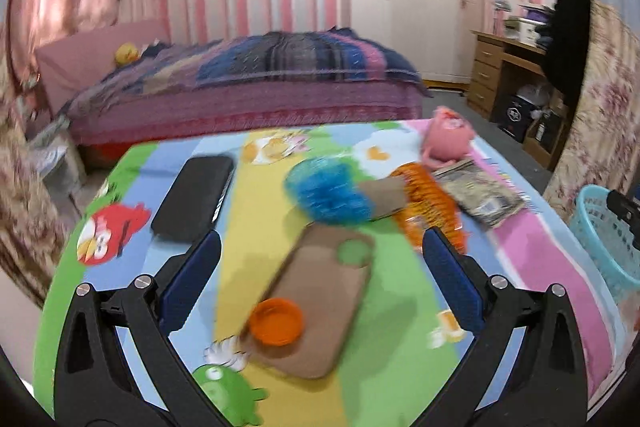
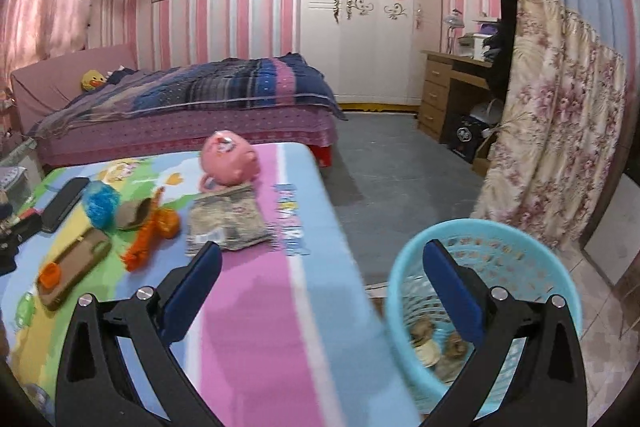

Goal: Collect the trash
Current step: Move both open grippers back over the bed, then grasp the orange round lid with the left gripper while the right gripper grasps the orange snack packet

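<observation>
A: Two tools on hand, both spread wide and holding nothing. Start with the biggest item?

B: The counter (image 2: 256, 307), covered by a smooth cartoon-print cloth in pink, blue, green and yellow bands. Next, the basket (image 2: 520, 247): pale blue plastic, round, latticed walls, standing on the floor just beside the counter's right edge. Crumpled brownish scraps already lie at its bottom.

A: And on the counter?

B: Pink plush toy (image 2: 230, 159) at the far edge, soft and rounded. Touching it in front, a flat grey-brown wrapper (image 2: 226, 227), crinkled foil or plastic by the look. Left of that, an orange wrapper (image 2: 150, 235), twisted and shiny, partly under a brown cardboard piece (image 1: 386, 193). A blue fluffy ball (image 1: 326, 193), fibrous. A tan phone case (image 1: 320, 303), rubbery, rounded corners, with an orange cap (image 1: 276, 321) resting on its near end. A black phone (image 1: 194, 199), well apart at left.

A: Stage of the job?

B: Part done, I judge. The right tool (image 2: 320, 275) hangs between counter edge and basket; the left tool (image 1: 320, 267) hovers over the phone case.

A: Next move?

B: Probably pinching a wrapper edge. Thin, slippery film needs a low, flat approach. The cap would need a grip across its rim.
</observation>
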Tool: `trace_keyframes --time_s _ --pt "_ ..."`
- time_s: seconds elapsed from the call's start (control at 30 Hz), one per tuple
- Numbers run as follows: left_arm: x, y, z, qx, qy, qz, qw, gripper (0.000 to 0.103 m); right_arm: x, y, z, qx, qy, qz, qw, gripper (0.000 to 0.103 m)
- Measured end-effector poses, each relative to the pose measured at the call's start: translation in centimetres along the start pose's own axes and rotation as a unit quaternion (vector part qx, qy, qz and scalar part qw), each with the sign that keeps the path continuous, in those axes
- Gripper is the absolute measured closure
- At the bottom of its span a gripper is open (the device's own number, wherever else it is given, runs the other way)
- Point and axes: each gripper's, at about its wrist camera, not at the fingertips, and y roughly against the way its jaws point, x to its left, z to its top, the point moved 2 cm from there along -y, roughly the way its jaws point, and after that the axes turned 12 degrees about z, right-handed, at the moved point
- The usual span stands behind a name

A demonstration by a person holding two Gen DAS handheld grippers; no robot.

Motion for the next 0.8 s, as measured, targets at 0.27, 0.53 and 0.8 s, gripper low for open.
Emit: trace_keyframes --time_s 0.27,0.53,0.8 --pt "3.4 -3.3 -2.6 0.062 -0.004 -0.002 0.9981 0.006 3.1 -1.8 -0.6 0.028 0.030 0.007 0.999 0.005" --pt "3.1 -4.5 -4.6 0.100 -0.020 -0.043 0.9939 0.023 4.0 -3.2 -1.3 0.058 0.063 -0.001 0.996 0.005" --pt "0.0 -4.7 -5.6 0.099 -0.087 -0.032 0.9907 0.048 3.8 -2.9 -1.2 0.056 0.057 0.005 0.997 0.005"
